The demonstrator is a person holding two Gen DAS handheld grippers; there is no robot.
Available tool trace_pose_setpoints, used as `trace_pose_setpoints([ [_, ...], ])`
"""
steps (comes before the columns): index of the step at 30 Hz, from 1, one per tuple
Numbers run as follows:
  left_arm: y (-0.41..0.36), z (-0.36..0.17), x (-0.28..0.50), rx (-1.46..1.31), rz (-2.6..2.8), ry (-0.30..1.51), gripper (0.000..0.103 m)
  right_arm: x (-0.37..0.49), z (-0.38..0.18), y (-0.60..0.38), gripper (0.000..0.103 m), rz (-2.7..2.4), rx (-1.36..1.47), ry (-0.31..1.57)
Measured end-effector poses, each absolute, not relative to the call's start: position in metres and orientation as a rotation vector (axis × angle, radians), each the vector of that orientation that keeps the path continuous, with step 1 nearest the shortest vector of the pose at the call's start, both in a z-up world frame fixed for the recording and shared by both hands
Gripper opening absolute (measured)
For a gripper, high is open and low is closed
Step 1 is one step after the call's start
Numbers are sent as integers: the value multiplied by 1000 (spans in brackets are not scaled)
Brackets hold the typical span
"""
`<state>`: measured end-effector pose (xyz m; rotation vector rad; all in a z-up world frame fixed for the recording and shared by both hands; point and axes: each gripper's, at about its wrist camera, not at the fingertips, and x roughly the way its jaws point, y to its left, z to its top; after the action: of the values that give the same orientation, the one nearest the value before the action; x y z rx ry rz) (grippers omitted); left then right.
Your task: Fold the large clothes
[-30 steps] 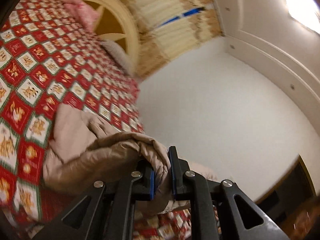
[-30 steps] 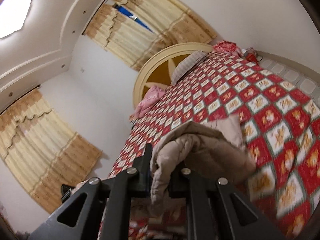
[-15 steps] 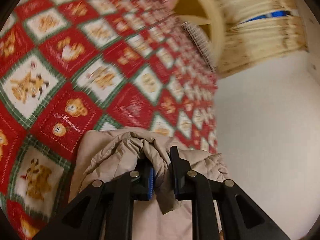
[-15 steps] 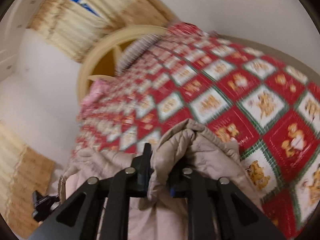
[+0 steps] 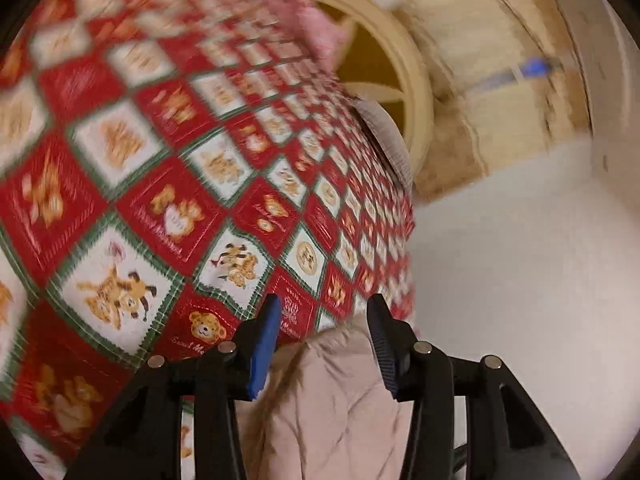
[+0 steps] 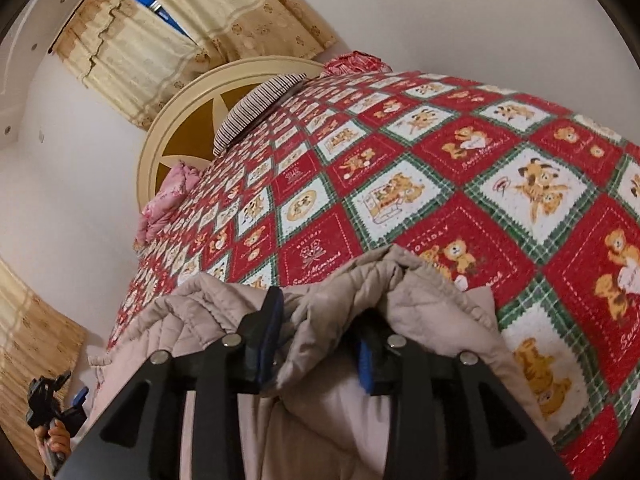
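Fabric of the beige quilted coat, lying on the red patchwork bedspread, bunched loosely between the parted right gripper jaws, just opening like the empty left gripper, so withdrawing might snag and undo the fold.
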<state>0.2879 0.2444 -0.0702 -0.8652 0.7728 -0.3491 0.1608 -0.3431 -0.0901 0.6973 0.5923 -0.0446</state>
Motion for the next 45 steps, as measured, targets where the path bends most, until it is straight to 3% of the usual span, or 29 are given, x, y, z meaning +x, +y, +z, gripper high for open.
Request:
trace_pose_setpoints([
  [2, 207, -51, 276, -675, -394, 785, 46, 165, -82, -342, 42, -42, 704, 612],
  [3, 181, -42, 268, -563, -418, 785, 46, 164, -74, -343, 51, -33, 716, 612],
  [5, 140, -31, 256, -409, -465, 774, 46, 150, -48, -344, 77, -10, 746, 517],
  [6, 118, -27, 249, -344, -494, 764, 46, 136, -30, -343, 97, -19, 742, 435],
  [7, 101, -25, 244, -302, -516, 757, 46, 125, -17, -340, 103, -32, 727, 368],
  [9, 70, -30, 240, -243, -547, 765, 46, 105, 12, -325, 103, -40, 650, 294],
  [12, 40, -44, 244, -207, -527, 799, 46, 100, 42, -279, 63, 34, 412, 384],
  [17, -5, -66, 254, -84, -444, 806, 46, 112, 25, -216, 58, 90, 269, 505],
  [25, 1, -108, 263, -99, -422, 743, 51, 183, -73, -181, 58, -4, 186, 685],
  [31, 7, -120, 273, -203, -465, 752, 52, 188, -87, -168, 67, -34, 105, 690],
  [42, -3, -130, 285, -174, -444, 794, 52, 203, -95, -162, 71, -52, 81, 737],
  [44, -2, -131, 285, -172, -441, 798, 52, 202, -88, -163, 69, -34, 87, 768],
  [45, -3, -131, 285, -171, -439, 799, 52, 195, -78, -167, 56, -25, 106, 755],
])
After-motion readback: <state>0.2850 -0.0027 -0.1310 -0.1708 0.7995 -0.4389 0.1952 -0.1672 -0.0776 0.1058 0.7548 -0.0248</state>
